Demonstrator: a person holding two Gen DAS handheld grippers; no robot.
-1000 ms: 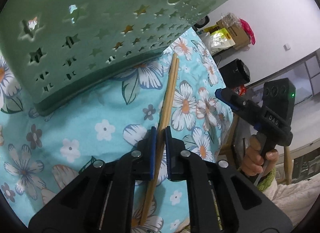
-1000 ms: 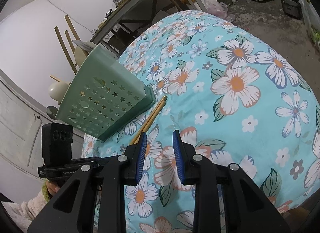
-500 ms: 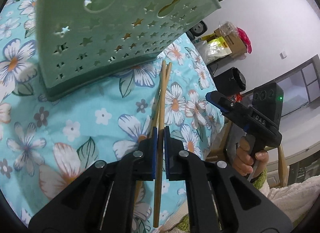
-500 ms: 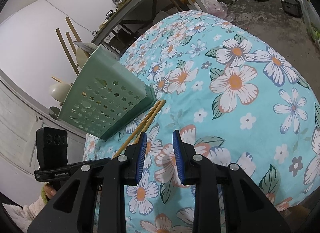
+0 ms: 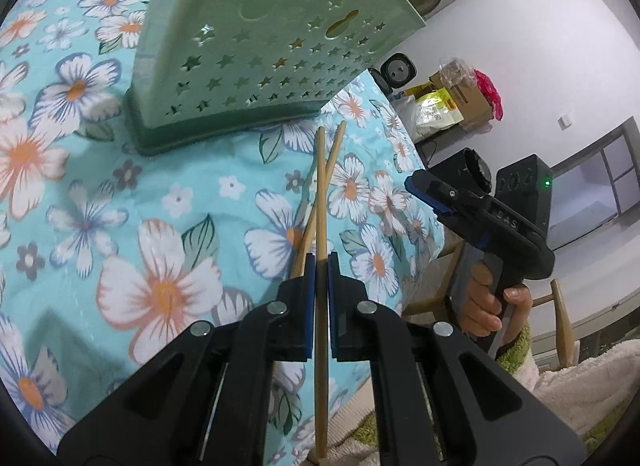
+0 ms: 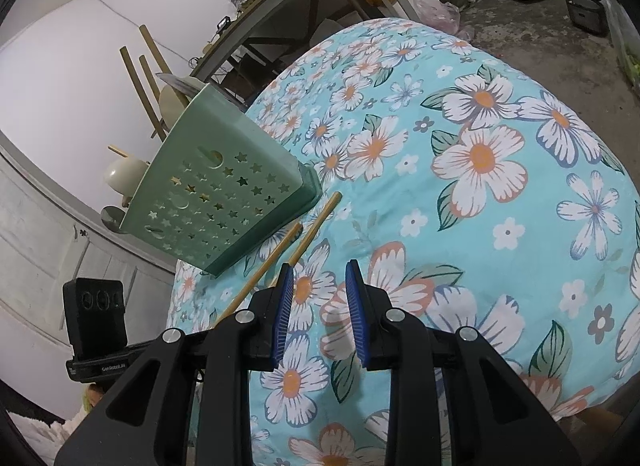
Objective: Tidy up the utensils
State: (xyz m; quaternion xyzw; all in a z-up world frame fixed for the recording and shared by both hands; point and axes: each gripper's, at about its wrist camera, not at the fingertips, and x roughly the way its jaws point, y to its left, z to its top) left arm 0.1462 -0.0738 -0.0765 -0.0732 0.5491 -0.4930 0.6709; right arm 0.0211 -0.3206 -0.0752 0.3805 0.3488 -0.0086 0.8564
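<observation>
On top of the soft turquoise cloth printed with white and orange flowers [image 5: 168,193] sits a mint-green plastic utensil holder [image 5: 256,65], wedge-shaped with smooth walls punched full of little star and moon cutouts. Out of its top poke some bamboo sticks [image 6: 138,77], a cream-coloured rounded spoon [image 6: 122,175] and a grey metal ladle bowl [image 6: 112,217].

Right by the holder's base are two slim, round light-wood chopsticks. The left gripper [image 5: 319,266], black plastic with blue ribbed pads, is clamped tight on one chopstick [image 5: 321,193], which runs straight up between the pads and sticks out behind them too. The second chopstick [image 5: 334,153] crosses under it at an angle, its far tip near the holder's foot; whether it lies flat on the cloth is hard to tell.

The right gripper [image 6: 319,306] hovers over the flowery cloth with its jaws parted and nothing between them, just fabric below. In the left wrist view a person's hand [image 5: 486,302] grips its handle, with a fluffy white sleeve [image 5: 580,386] showing below.
</observation>
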